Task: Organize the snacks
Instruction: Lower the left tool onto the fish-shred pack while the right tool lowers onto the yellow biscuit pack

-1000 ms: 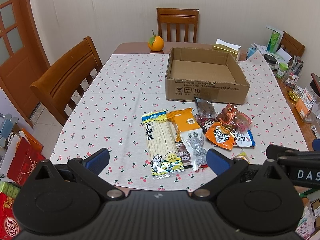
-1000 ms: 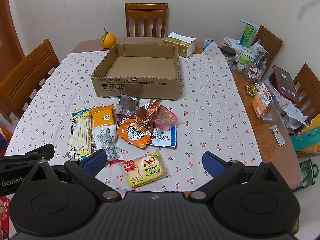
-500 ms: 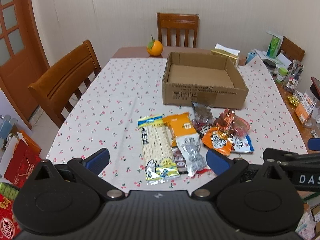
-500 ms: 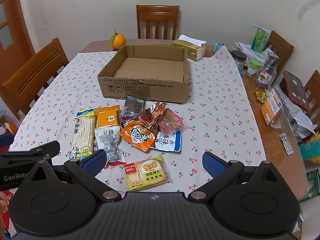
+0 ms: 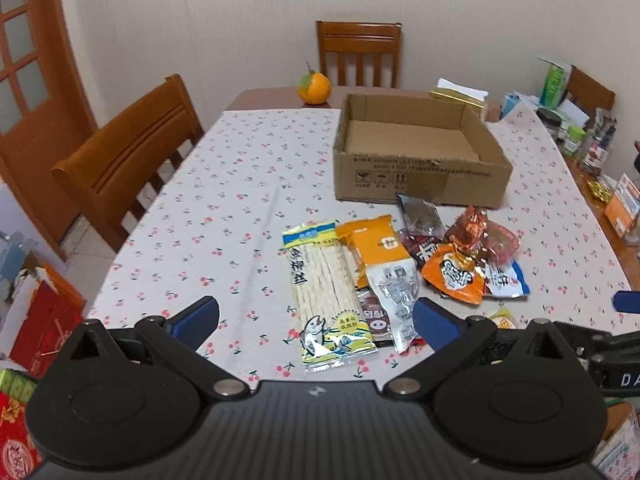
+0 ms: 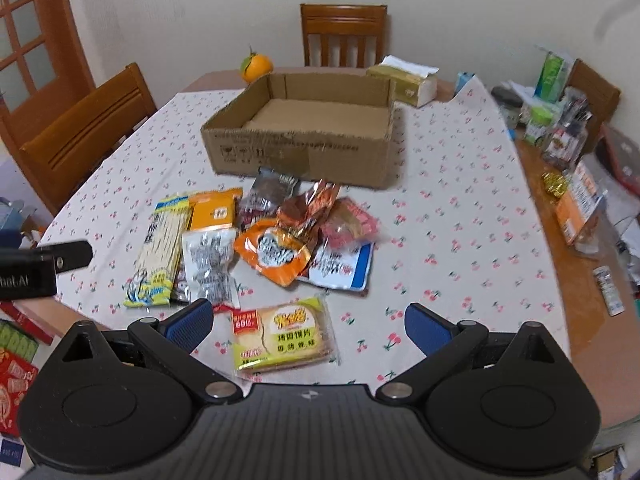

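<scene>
Several snack packets lie in a pile in front of an empty cardboard box [image 5: 420, 148] [image 6: 304, 128]. A long yellow fish-strip pack [image 5: 326, 296] [image 6: 160, 252], an orange pack [image 5: 376, 246] and a clear silver pack [image 5: 394, 296] [image 6: 210, 268] lie at the pile's left. A yellow bread-slice pack [image 6: 282, 334] lies nearest the table edge. My left gripper [image 5: 316, 322] is open and empty above the fish-strip pack's near end. My right gripper [image 6: 308, 326] is open and empty just above the bread-slice pack.
The table has a cherry-print cloth [image 5: 224, 216]. An orange [image 5: 314, 87] and a tissue box [image 6: 404, 82] stand behind the box. Jars, cartons and papers crowd the table's right side [image 6: 560, 128]. Wooden chairs stand at the left [image 5: 128, 160] and far end [image 5: 360, 52].
Both grippers have moved forward and lower toward the snack pile. The right gripper now hovers close over the bread-slice pack. Both stay open.
</scene>
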A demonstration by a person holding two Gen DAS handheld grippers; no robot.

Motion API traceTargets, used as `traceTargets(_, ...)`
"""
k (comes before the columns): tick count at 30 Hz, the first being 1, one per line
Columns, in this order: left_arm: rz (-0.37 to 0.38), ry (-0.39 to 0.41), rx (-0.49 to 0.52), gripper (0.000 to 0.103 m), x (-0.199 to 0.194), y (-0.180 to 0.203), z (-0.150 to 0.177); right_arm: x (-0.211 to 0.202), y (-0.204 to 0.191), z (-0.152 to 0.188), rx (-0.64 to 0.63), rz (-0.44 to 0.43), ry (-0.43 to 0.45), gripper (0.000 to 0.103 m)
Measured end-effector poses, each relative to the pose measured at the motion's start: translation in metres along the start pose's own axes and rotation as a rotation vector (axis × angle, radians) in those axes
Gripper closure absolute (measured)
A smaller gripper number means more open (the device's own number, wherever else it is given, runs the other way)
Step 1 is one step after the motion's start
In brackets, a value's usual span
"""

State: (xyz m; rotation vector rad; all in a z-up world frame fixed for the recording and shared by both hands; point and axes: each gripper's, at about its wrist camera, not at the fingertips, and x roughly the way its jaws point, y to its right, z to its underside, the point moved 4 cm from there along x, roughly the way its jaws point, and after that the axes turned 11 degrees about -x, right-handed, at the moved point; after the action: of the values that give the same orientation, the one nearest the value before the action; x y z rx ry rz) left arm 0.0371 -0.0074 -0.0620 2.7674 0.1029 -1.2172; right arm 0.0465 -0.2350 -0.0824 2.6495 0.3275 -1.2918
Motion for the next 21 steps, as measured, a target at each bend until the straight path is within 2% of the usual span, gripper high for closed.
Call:
traceTargets(5,0.012,-0.005,0.034,0.001,0.02,-0.009,0.01,0.029,-0.001,0.019,-0.008,-0.053,-0.014,0.0)
traceTargets(13,0.026,-0.076,0.067,0.001,0.049,-0.019,0.013,0.069,-0.017,0.037,-0.006,-0.114,-0.077,0.0)
traceTargets(21,0.051,-0.124,0.081,0.001,0.082,-0.025,0.004,0.101,-0.033,0.032,-0.083,-0.069,-0.1,0.0)
